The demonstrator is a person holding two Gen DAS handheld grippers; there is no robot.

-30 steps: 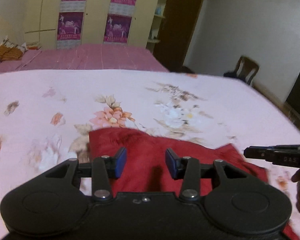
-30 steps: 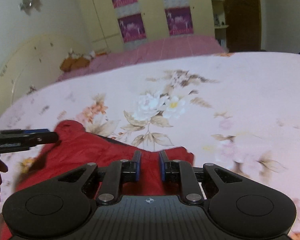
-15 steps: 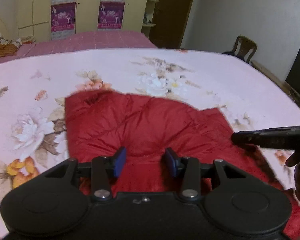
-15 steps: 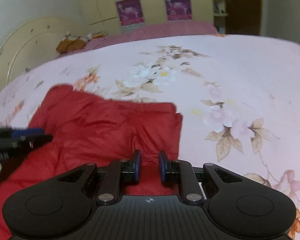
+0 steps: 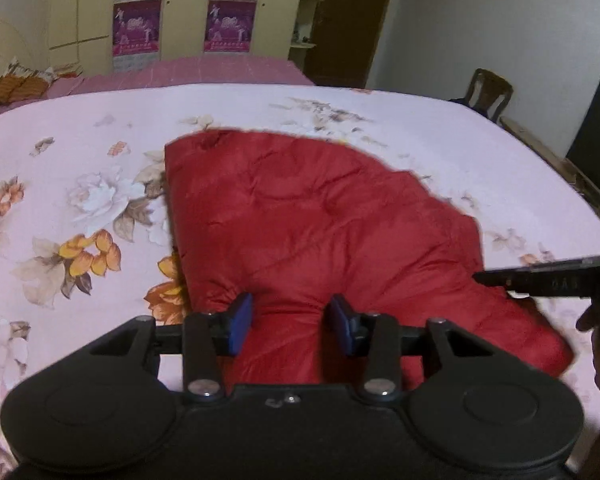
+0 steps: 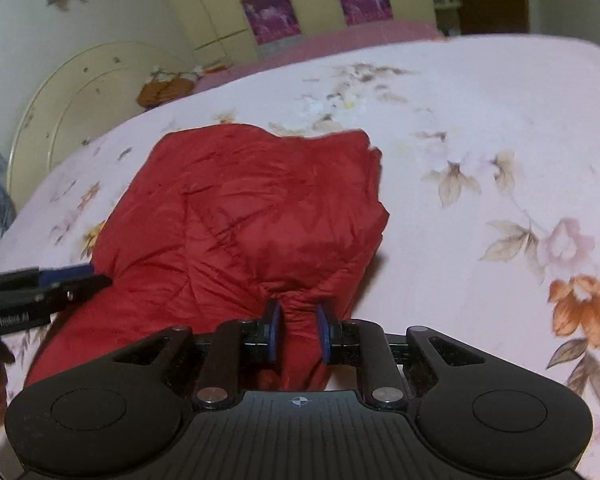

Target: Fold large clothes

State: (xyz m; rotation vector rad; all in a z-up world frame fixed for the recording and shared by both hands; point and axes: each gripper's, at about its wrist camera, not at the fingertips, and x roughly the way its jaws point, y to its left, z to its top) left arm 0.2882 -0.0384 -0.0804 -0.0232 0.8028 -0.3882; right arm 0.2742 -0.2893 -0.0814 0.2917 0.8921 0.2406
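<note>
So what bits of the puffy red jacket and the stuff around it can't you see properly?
- Puffy red quilted jacket: its near edge is hidden behind the left gripper body in the left wrist view.
- Same jacket in the right wrist view: the fabric behind the right gripper is covered.
- Purple wardrobe posters: print too small to read.
- Brown wooden chair: lower part hidden by the floral bed sheet.

Two wrist fisheyes, angled down along their fingers, close above the bed [image 5: 480, 152], sharing the red jacket [image 5: 320, 220] [image 6: 260, 208]
</note>
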